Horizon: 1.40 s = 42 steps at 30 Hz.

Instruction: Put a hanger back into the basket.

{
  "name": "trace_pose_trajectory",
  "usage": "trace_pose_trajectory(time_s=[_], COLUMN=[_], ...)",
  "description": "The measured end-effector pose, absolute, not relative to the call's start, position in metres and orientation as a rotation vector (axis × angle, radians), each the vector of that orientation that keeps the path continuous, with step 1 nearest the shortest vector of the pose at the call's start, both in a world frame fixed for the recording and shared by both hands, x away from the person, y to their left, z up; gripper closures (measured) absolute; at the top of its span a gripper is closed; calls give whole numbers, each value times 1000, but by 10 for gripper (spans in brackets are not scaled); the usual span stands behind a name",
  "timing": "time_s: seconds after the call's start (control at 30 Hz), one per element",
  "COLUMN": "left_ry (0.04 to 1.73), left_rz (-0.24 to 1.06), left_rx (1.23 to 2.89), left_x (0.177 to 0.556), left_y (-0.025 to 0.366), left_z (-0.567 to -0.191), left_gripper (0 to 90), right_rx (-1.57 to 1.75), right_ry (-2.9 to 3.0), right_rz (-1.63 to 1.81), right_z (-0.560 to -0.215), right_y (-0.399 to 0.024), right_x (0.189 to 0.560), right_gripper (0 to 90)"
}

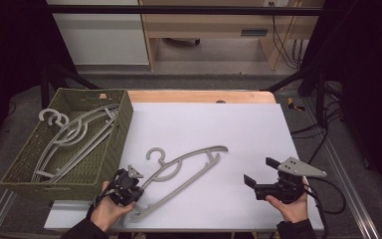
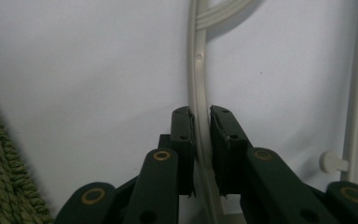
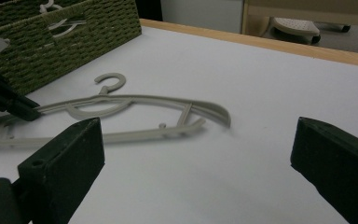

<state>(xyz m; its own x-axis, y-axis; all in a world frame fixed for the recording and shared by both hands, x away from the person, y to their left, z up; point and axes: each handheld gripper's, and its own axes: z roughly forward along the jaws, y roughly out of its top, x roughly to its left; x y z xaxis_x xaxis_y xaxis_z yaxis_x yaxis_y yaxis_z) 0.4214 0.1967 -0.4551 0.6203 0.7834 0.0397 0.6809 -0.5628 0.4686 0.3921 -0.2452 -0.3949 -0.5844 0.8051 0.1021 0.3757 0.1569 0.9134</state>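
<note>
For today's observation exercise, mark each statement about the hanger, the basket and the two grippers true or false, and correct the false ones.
1. The left gripper is shut on an arm of the hanger on the table. True.
2. The right gripper holds the hanger's hook. False: its jaws stand open with nothing between them, away from the hanger.
3. The basket holds more hangers. True.
4. The basket stands at the table's right side. False: it stands at the left.
5. The hanger on the table is black. False: it is light grey.
</note>
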Motion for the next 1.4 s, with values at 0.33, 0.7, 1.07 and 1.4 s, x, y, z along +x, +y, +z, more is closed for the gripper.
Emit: trace_pose_trajectory(time_s=[0.33, 0.7, 1.07, 1.4], left_ry=[1093, 1056, 1032, 998], left_rz=[405, 494, 550, 639], left_rx=[2372, 2273, 2210, 2130], left_x=[415, 405, 398, 392], left_y=[200, 206, 218, 229], left_z=[-447, -421, -393, -358], left_gripper=[825, 825, 825, 825], right_rx=[1121, 1139, 1154, 1152], right_ry=[2021, 2003, 1978, 1965], right_rz=[1413, 1426, 1443, 1444], right_z=[-394, -394, -392, -392], right_y=[-247, -253, -257, -258], right_x=[392, 392, 391, 391], right_gripper=[29, 30, 25, 21])
